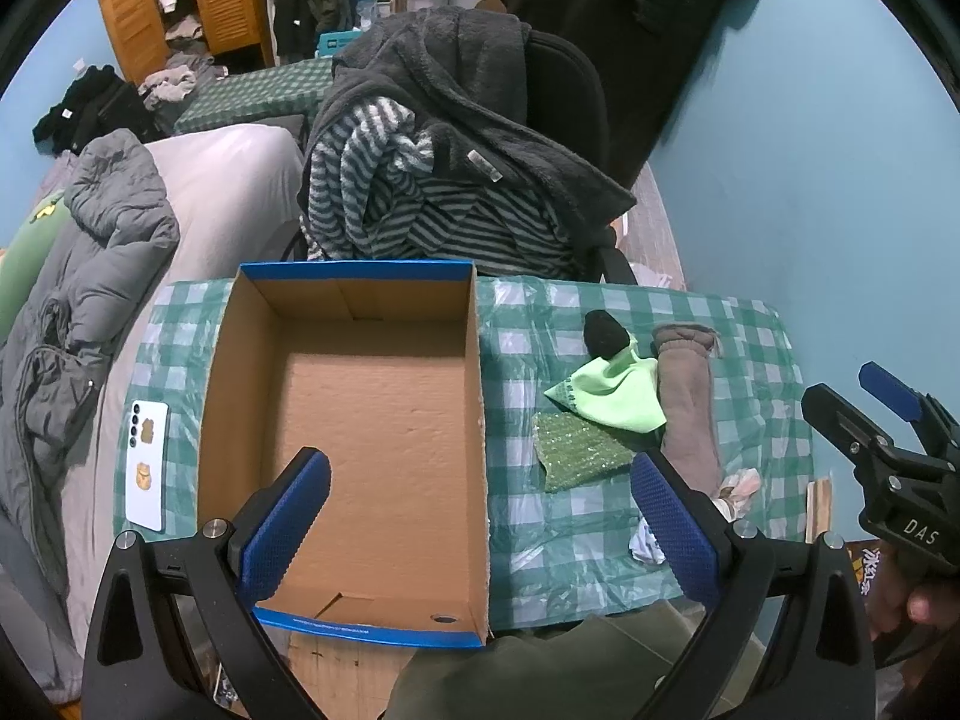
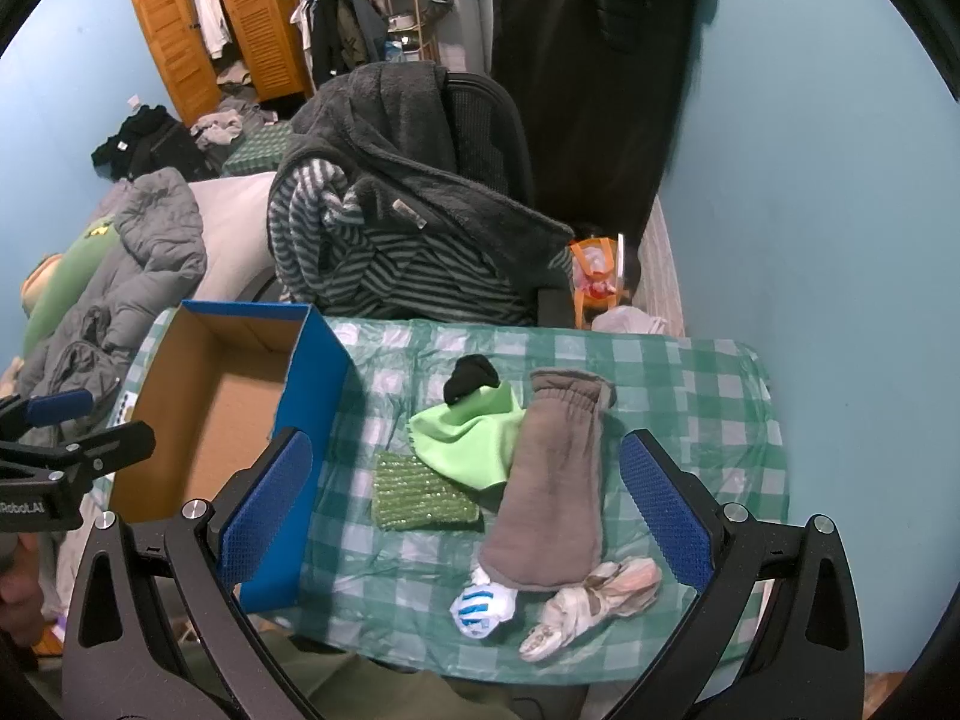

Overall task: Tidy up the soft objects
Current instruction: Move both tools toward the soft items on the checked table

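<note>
Even, soft indoor light is seen in both views; no single source is shown. Shadows are faint, deepest inside the cardboard box [image 1: 372, 420]. Weak sheen is caught on the plastic checked tablecloth [image 2: 690, 372]. Strong fisheye bending is noted at the rims, with black corners. The centre is rendered sharp; the far wardrobe [image 2: 198, 30] is softened and slightly smeared.
</note>
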The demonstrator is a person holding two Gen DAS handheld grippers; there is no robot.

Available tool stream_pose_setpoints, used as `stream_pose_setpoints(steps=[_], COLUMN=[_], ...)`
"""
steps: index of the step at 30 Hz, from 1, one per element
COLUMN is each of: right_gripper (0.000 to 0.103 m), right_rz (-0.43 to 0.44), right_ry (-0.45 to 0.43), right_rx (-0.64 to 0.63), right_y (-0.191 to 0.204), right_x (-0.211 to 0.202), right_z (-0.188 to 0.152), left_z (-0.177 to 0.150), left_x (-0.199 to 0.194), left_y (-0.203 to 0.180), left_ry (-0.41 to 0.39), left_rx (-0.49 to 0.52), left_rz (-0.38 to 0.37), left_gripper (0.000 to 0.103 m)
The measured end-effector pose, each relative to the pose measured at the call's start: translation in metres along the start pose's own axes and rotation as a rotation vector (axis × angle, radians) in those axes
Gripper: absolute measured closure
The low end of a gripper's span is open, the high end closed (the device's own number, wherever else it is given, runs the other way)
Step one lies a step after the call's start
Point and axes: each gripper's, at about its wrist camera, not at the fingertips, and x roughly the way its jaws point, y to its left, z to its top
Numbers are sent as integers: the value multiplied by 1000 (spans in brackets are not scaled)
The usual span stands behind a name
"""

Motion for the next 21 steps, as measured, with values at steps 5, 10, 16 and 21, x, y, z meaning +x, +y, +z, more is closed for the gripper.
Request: stream_pose_setpoints(steps=[5, 10, 16, 21], right_gripper=[1, 1, 1, 1], right_rz=[0, 0, 1, 1], right_ry=[2, 4, 4, 4], right_rx=[1, 7, 11, 9], right_y=[0, 2, -7, -7], right_x=[0, -1, -1, -1], right_z=[0, 1, -3, -2], left_z=[-1, 0, 0, 2], left_x=[-1, -1, -4, -6], left_y=[0, -3, -8, -9], left_ry=[1, 4, -8, -16], left_rx=[-3, 8, 24, 22], left_rz=[-1, -12, -23, -17], left_gripper=[1, 1, 1, 1])
